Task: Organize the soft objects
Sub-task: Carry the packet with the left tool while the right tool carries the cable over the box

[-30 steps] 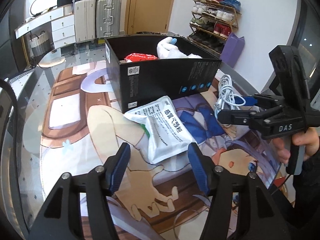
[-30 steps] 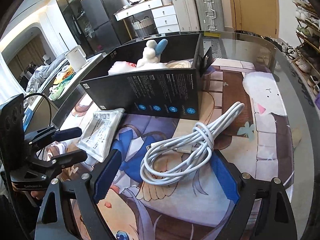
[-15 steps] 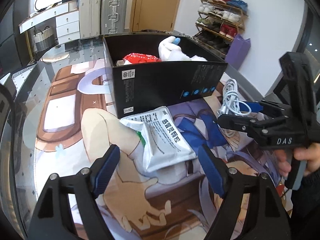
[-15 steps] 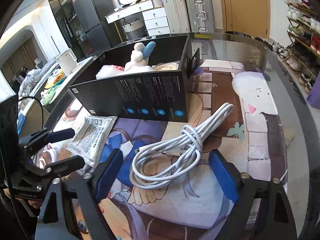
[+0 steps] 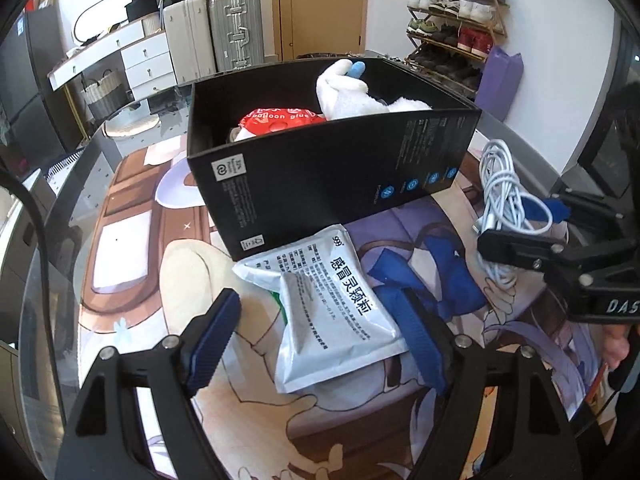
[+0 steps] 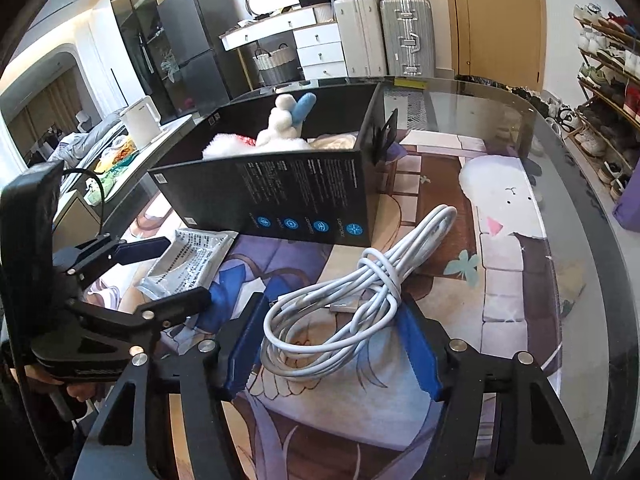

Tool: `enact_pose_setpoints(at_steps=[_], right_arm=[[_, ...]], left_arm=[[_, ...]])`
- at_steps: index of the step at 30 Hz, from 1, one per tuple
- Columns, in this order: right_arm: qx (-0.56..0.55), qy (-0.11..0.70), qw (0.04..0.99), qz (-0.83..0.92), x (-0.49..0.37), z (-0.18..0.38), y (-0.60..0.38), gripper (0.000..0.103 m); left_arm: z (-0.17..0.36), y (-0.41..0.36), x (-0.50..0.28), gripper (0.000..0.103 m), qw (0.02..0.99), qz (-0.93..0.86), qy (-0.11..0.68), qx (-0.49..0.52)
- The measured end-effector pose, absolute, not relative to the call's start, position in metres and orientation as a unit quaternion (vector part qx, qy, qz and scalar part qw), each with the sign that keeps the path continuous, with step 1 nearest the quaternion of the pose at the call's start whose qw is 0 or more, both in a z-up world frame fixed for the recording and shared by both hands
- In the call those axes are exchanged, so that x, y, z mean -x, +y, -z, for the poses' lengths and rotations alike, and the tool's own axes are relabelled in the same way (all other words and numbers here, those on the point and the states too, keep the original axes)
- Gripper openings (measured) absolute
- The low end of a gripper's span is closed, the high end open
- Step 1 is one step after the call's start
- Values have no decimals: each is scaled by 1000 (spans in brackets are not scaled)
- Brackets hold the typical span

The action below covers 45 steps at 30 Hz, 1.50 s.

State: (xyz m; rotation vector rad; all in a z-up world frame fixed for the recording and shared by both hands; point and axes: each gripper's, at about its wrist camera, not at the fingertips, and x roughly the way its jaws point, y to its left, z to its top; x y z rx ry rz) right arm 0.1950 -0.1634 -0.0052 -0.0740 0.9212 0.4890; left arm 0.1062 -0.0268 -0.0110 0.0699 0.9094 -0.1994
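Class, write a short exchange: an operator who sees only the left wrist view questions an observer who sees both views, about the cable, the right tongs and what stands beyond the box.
Operator: Is the cable inside the right tongs?
Observer: Yes. The coil lies between their pads. The jaws have just been closing, but the coil isn't visibly squashed.
Operator: What stands beyond the box, out of my view?
Observer: A white kettle on a counter.
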Motion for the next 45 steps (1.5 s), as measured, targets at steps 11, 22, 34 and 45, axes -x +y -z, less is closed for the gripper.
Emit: enact_pose_setpoints(at_steps=[11,22,34,45], right_arm=[[36,423,873,-242,-187,-6,-167,66],[15,399,885,-240,-175,-20,-189,66],[9,342,902,-262,-155,-53,-195,66],[4,309,903,-299,-148,-75,-189,66]], left_arm=[[6,-18,-100,41,896,122,426,-13],[-7,-19,-84,40,905,136,403,-2],[-37,-4,-69,40,924,136,357,27],[-58,4,-73,40,934,132,329,32]])
